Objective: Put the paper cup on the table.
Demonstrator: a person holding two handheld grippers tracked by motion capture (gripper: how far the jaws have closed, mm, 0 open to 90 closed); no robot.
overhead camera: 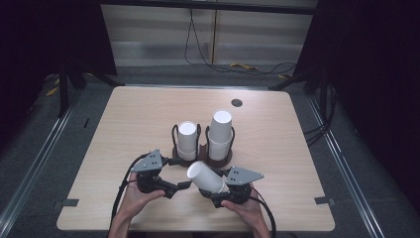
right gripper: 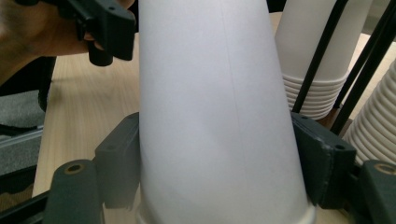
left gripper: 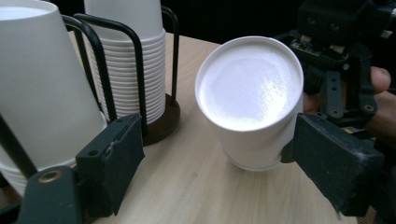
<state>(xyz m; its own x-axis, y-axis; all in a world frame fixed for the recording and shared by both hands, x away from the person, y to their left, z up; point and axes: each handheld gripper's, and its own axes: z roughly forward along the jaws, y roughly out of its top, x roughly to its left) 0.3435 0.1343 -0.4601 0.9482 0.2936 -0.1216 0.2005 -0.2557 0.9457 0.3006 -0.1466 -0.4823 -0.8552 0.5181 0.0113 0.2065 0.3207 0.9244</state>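
Note:
My right gripper [overhead camera: 214, 182] is shut on a white paper cup [overhead camera: 205, 177], held tilted above the table's near middle with its closed base toward the left gripper. In the right gripper view both pads [right gripper: 119, 163] press the cup [right gripper: 219, 93] near its rim. My left gripper [overhead camera: 181, 173] is open, and the cup's base [left gripper: 250, 88] sits between its jaws [left gripper: 215, 144]. Its left pad [left gripper: 112, 163] stands well off the cup, while its right pad [left gripper: 327, 163] lies against the cup's side. Behind stand two stacks of upside-down white cups [overhead camera: 187, 140] [overhead camera: 220, 134] in black wire holders.
The wooden table [overhead camera: 129, 124] has a dark round grommet [overhead camera: 236, 102] at its far side. The holders' brown bases and wire loops [left gripper: 140, 70] stand close to the left gripper. Black cables [overhead camera: 198, 49] lie on the floor beyond the table.

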